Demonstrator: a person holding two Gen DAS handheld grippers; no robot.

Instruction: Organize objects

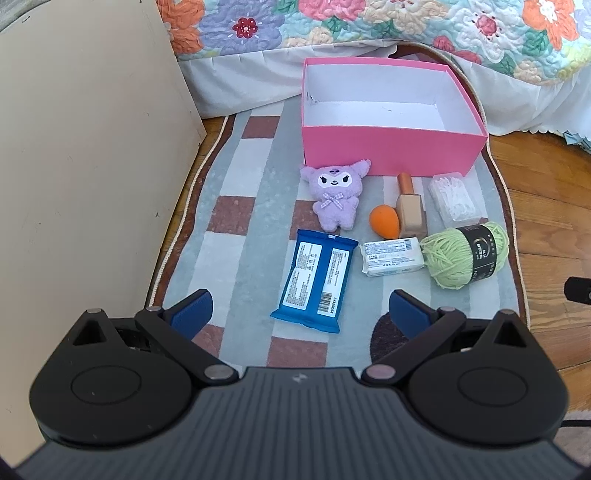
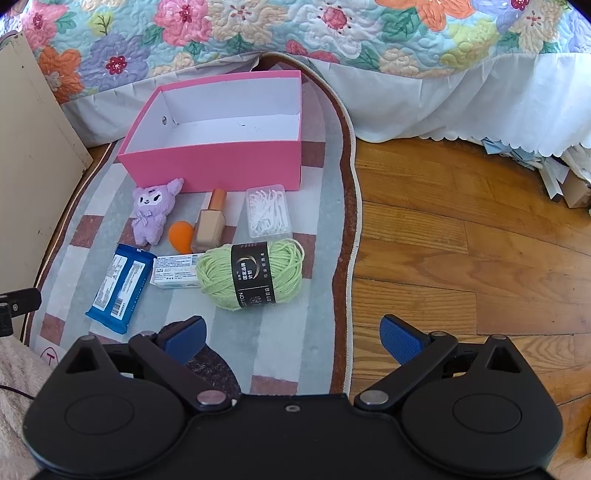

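An empty pink box (image 1: 388, 147) (image 2: 218, 166) with a white inside stands at the far end of a striped rug. In front of it lie a purple plush doll (image 1: 334, 194) (image 2: 151, 214), an orange sponge egg (image 1: 386, 221) (image 2: 180, 236), a beige bottle with an orange cap (image 1: 410, 210) (image 2: 210, 225), a clear box of floss picks (image 1: 456, 199) (image 2: 267, 212), a white tissue pack (image 1: 393, 256) (image 2: 175, 277), a green yarn ball (image 1: 465, 254) (image 2: 251, 273) and a blue wipes pack (image 1: 314, 280) (image 2: 120, 288). My left gripper (image 1: 301, 314) is open just short of the blue pack. My right gripper (image 2: 293, 338) is open near the rug's edge, nearer than the yarn.
A beige cabinet panel (image 1: 85, 166) (image 2: 33, 192) stands to the left of the rug (image 1: 243, 192) (image 2: 321, 236). A floral quilt with a white skirt (image 1: 369, 26) (image 2: 424, 92) hangs behind the box. Wooden floor (image 2: 461, 240) spreads to the right, with paper scraps under the bed's edge.
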